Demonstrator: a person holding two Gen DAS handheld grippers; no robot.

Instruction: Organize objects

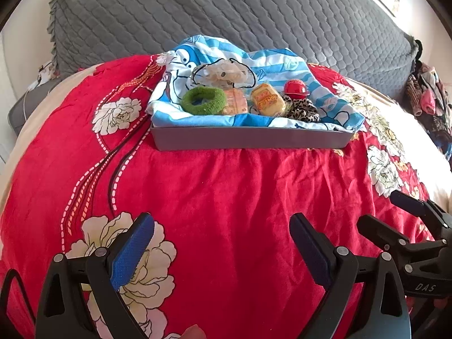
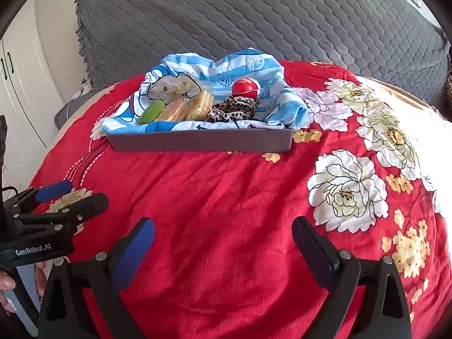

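I have a bed in front of me under a red flowered bedspread (image 1: 226, 192), with a grey quilted cover (image 1: 226, 14) rising behind it. Nothing lies on the red cloth between my tools and the work.

Straight ahead on the bedspread sits a shallow grey tray (image 1: 248, 139), its long side running left to right across my view and facing me. A blue and white striped cloth (image 1: 282, 59) lines it and spills over the rim.

All the small things are already inside the tray, on the cloth. From left to right I count a green hair tie (image 1: 204, 100), two wrapped snack packs (image 1: 267, 100) touching each other, a leopard-print hair tie (image 1: 301, 110) and, just behind it, a small red ball (image 1: 296, 87). A crumpled clear bag (image 1: 223, 74) lies at the back.

My left hand-held gripper (image 1: 221, 250) is spread wide and carries nothing; my right hand-held gripper (image 2: 223, 250) is equally wide and empty. They sit side by side, low over the bedspread, well apart from the tray.

The tray lies dead ahead of both. I judge the left one nearer the green hair tie and the right one nearer the leopard tie and the ball, so I would split the reach that way.
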